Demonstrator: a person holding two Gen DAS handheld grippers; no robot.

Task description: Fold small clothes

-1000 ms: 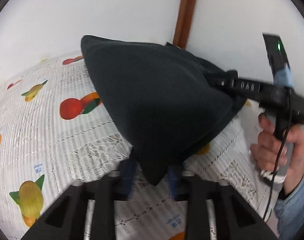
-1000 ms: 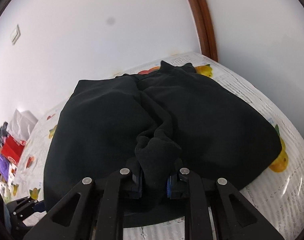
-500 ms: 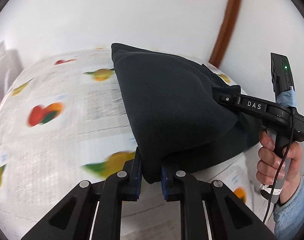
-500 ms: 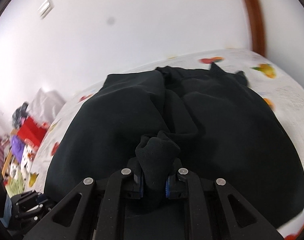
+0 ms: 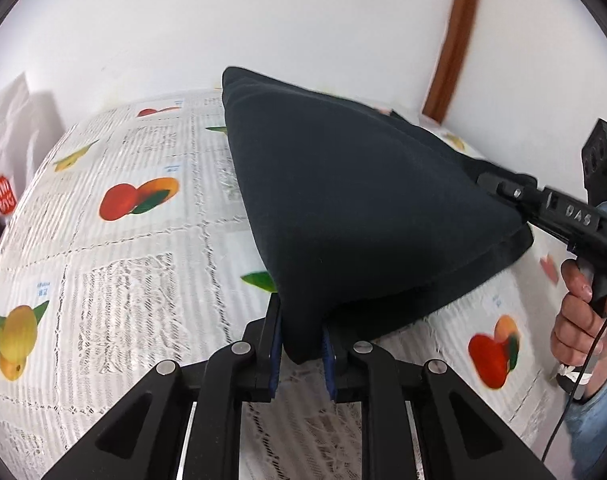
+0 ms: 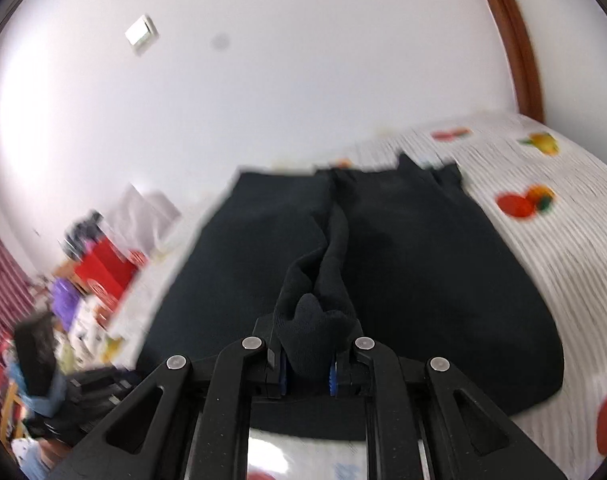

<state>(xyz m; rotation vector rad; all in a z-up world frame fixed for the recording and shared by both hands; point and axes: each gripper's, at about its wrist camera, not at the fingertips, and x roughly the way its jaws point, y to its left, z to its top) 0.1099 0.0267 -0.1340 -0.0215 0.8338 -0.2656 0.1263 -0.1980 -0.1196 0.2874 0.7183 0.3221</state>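
A white lace-patterned cloth printed with fruit (image 5: pixel 139 200) covers the desk (image 5: pixel 115 280), which meets a plain white wall (image 5: pixel 263 20) with a brown trim strip (image 5: pixel 455 40). To the left of the right hand-held gripper (image 6: pixel 306 372) lies blurred clutter — red and purple items (image 6: pixel 99 272). Both tools clamp the dark garment (image 5: pixel 363 208): the left hand-held gripper (image 5: pixel 301 344) pinches its near corner while its jaws ease apart, and the right one bites a bunched fold; the rest drapes ahead over the desk.

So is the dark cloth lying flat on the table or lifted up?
Partly lifted. The dark cloth tents up from the fruit-print tablecloth, its near edge pinched by both grippers; the far part rests flat.
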